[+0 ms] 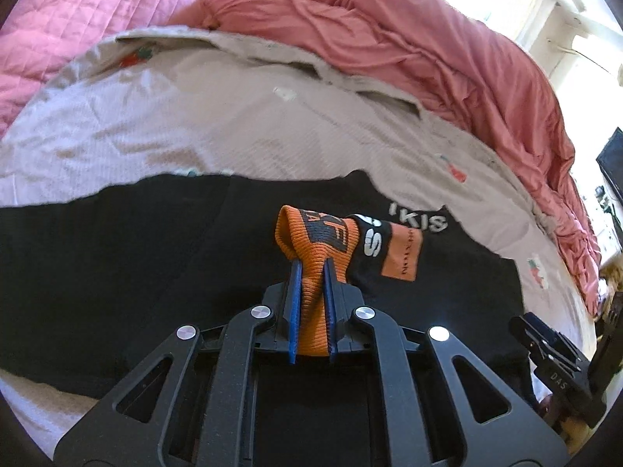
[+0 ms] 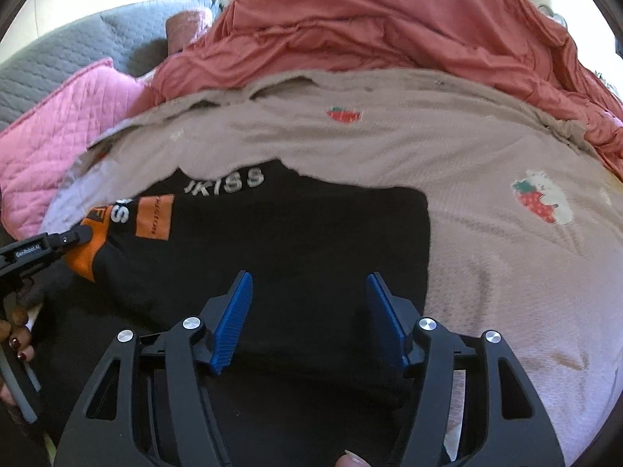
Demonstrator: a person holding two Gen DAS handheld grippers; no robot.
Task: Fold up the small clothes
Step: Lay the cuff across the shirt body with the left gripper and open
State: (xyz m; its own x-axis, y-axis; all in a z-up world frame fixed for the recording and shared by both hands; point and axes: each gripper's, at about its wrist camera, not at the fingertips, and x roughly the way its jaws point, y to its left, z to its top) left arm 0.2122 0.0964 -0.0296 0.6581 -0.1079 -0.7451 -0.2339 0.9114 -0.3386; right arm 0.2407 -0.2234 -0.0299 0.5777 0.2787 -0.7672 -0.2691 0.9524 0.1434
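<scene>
Left tool (image 1: pixel 311 268) clamps orange waistband (image 1: pixel 311 241); right tool (image 2: pixel 309 284) spread over black garment (image 2: pixel 292 241).

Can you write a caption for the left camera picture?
Left gripper pinching an orange waistband of black shorts on a strawberry-print bedsheet.

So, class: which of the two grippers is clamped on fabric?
The left gripper, shut on the garment's orange waistband; the right gripper is open and empty.
</scene>
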